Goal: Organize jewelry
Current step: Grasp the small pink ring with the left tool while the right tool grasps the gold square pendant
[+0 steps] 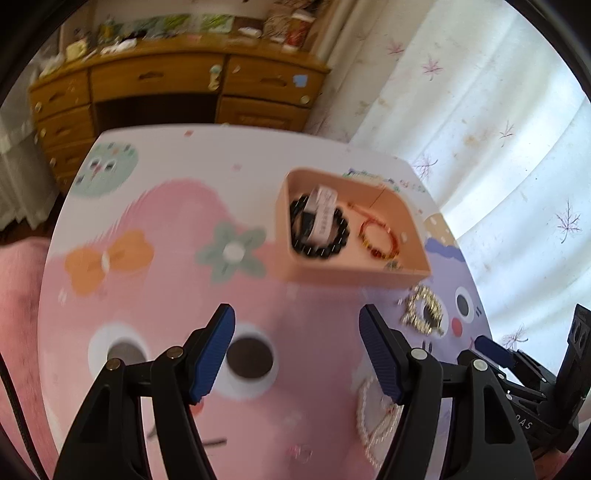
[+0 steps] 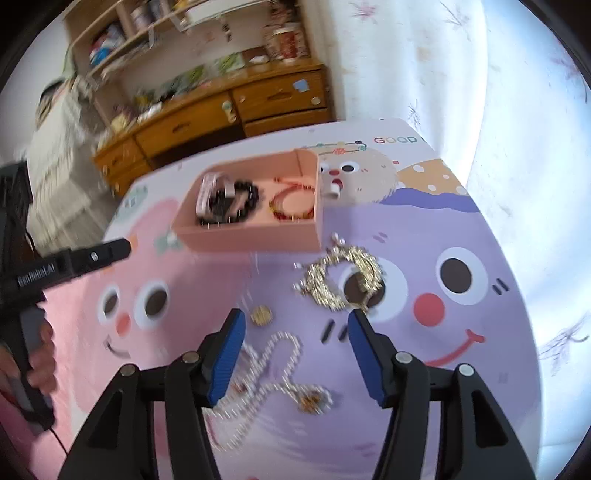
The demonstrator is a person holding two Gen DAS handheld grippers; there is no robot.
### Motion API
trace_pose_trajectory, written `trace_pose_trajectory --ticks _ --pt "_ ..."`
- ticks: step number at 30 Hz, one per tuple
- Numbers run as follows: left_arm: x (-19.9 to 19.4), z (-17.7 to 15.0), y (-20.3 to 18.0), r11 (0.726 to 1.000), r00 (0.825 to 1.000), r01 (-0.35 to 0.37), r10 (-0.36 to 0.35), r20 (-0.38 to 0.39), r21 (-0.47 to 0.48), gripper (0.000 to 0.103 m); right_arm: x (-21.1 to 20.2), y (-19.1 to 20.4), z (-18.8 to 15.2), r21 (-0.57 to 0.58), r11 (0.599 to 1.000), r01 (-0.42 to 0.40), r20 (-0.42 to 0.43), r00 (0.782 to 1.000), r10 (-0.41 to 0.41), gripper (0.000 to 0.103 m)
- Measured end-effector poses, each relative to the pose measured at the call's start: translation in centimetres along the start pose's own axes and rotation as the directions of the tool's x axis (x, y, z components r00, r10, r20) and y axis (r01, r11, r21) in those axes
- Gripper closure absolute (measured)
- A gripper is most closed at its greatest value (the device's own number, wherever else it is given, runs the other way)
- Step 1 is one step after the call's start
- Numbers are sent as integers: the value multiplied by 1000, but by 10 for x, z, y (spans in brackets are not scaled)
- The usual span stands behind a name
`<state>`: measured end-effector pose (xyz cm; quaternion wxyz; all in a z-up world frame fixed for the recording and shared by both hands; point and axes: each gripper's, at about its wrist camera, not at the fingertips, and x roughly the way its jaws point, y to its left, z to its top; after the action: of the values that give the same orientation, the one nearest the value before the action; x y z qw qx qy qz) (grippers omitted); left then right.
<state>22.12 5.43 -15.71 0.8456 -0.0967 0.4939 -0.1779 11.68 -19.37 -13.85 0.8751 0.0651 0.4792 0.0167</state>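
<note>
right wrist view: i'm hovering my empty, parted right gripper (image 2: 295, 325) over the white pearl bead necklace (image 2: 258, 384), lining up to lift it into the pink rectangular cardboard tray (image 2: 255, 240), left gripper (image 1: 297, 325) gaping idle too.

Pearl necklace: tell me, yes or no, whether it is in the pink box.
No, the pearl necklace lies on the mat, outside the pink box.

A wooden desk (image 1: 177, 85) with drawers stands against the far wall, its top cluttered. Open shelves (image 2: 147, 33) rise above it. White curtains (image 1: 480, 110) printed with small purple flowers glow with daylight beside the cartoon-printed tabletop (image 1: 166, 206).
</note>
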Motion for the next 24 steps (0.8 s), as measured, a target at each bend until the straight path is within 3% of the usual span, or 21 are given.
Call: trace_pose_trajectory --ticks 6,11,13,19,24 --pt "5 -38 4 1000 997 -9 7 -81 -23 35 -6 11 -25 -209 978 26 -14 999 -29 44" --pt "4 -68 -6 996 992 -70 64 -111 -49 35 -7 21 -41 -410 911 56 -11 998 -67 44" --pt "4 -77 -11 993 989 -100 93 -115 -61 36 -5 22 -47 -478 878 31 -24 999 -49 44" --pt "15 -106 -21 972 974 -187 165 -155 -139 57 1 22 -61 -605 796 -25 -48 999 -5 44" --pt "20 -117 -23 956 970 -224 200 -140 -191 64 3 16 -64 -614 786 -76 -73 997 39 44"
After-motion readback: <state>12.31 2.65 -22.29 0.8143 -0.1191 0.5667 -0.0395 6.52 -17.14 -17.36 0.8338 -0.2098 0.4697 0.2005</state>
